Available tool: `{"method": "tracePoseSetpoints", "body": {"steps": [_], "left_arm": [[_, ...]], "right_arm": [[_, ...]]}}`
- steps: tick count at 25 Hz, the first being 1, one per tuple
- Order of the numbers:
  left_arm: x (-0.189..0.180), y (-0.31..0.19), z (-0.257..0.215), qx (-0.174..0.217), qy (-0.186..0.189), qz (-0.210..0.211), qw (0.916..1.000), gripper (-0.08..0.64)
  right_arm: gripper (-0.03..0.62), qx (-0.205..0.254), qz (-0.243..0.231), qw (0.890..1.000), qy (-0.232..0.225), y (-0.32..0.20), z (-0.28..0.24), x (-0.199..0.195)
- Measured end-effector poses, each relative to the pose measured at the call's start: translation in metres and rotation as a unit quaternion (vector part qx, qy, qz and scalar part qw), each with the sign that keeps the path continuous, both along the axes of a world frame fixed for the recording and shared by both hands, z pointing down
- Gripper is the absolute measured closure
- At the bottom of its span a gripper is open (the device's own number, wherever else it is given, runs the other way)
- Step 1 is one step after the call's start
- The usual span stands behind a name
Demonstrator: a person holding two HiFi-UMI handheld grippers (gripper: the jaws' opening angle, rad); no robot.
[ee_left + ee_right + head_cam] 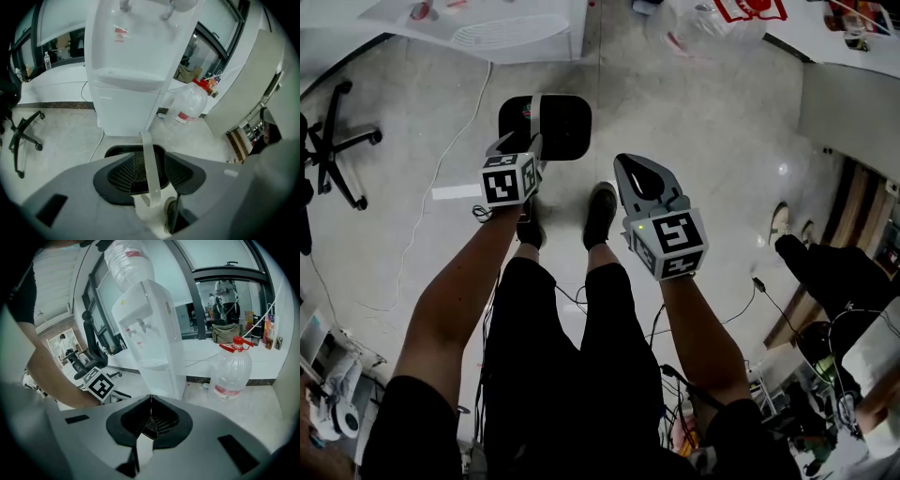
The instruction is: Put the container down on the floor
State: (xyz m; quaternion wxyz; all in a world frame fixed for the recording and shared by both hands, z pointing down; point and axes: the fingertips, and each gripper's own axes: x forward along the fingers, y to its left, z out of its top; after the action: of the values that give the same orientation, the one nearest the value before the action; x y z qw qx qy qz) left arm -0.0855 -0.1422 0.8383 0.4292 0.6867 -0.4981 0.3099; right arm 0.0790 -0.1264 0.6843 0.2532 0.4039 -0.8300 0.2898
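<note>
Your forearms (450, 300) and legs (539, 375) fill the bottom of the head view, with both shoes (600, 211) planted on the floor (703, 131), which is pale, speckled, glossy concrete. A thin cable (441, 169) trails across it out past the left fingers, and farther that way a chair (333, 141) shows its wheeled base. Straight ahead of both sets of fingers stands a white cooler (131, 70), and a big clear bottle (187, 105) with a red cap sits on the floor beside it, ahead and toward the right of the fingers. Glass partitions close the room behind them. Your left gripper (149, 157) points steeply down with its fingers (117, 176) spread wide. The container (562, 127), black with rounded corners, stands on the floor directly beneath and just beyond those fingertips, in front of your left shoe. Its pale handle (149, 173) rises upright in the gap between the two left fingers, with dark mesh pad showing on either side of it, so neither pad clamps it. Your right gripper (151, 401) hangs well apart from the container, off to the other side of your right shoe, with its fingers (166, 423) brought together tip to tip and nothing between them.
</note>
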Motion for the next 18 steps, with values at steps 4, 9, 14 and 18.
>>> {"method": "tracePoseSetpoints", "body": {"steps": [4, 9, 14, 18], "left_arm": [[-0.002, 0.003, -0.044, 0.030, 0.028, -0.010, 0.9991, 0.364], [-0.013, 0.007, -0.088, 0.052, 0.039, -0.025, 0.9976, 0.365], [-0.026, 0.019, -0.132, 0.068, 0.059, -0.053, 0.9945, 0.422], [-0.037, 0.022, -0.170, 0.084, 0.080, -0.069, 0.9908, 0.476]], "right_arm": [[0.583, 0.010, -0.011, 1.000, -0.001, -0.002, -0.025, -0.009], [0.583, 0.022, -0.008, 1.000, -0.005, -0.003, -0.059, -0.017], [0.583, 0.024, 0.001, 1.000, -0.007, 0.008, -0.091, -0.014], [0.583, 0.022, 0.003, 1.000, -0.007, 0.017, -0.111, -0.016]]}}
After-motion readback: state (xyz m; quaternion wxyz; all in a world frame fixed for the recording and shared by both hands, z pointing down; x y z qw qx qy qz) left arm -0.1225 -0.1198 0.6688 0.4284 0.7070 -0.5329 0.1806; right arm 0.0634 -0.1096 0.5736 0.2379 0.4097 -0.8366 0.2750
